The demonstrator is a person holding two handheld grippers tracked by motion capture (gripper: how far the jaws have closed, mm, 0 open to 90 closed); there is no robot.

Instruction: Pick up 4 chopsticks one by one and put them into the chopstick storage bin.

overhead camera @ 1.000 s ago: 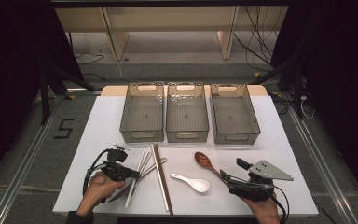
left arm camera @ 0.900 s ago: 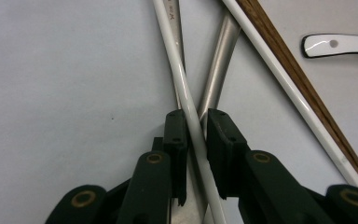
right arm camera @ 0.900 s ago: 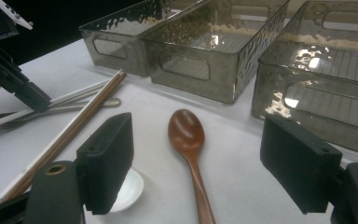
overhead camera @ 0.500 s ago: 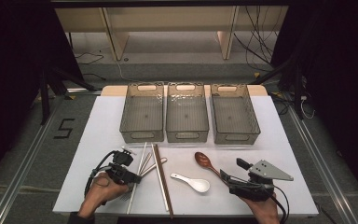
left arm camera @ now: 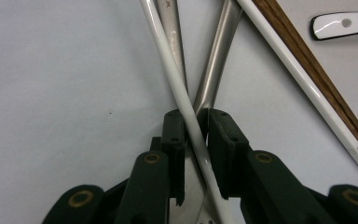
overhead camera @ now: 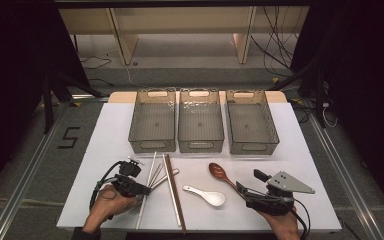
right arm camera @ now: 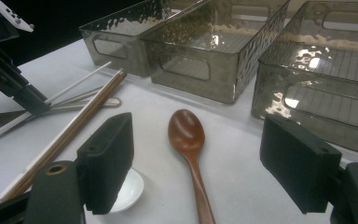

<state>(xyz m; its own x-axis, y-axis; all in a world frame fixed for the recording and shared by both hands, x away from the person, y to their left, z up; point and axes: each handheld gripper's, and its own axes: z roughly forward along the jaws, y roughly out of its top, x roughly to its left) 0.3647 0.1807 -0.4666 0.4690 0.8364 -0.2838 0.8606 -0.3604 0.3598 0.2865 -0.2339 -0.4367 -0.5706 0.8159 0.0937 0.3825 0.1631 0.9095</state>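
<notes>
Lower left of the high view: our left gripper [overhead camera: 141, 190] has just been narrowing its fingers [left arm camera: 173, 135] around a white chopstick [left arm camera: 179, 88] lying crossed on steel cutlery [left arm camera: 214, 65], likely to single it out. Right gripper [right arm camera: 200, 172] waits, fingers apart, over the wooden spoon [right arm camera: 189, 140].

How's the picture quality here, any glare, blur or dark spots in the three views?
High view: white table evenly lit, surroundings nearly black, soft overall. Left gripper view: white chopstick and metal handles fairly sharp, the left claw dark in the foreground. Right gripper view: bright glare on the clear bins, sheen on the wooden spoon, near jaws slightly soft.
</notes>
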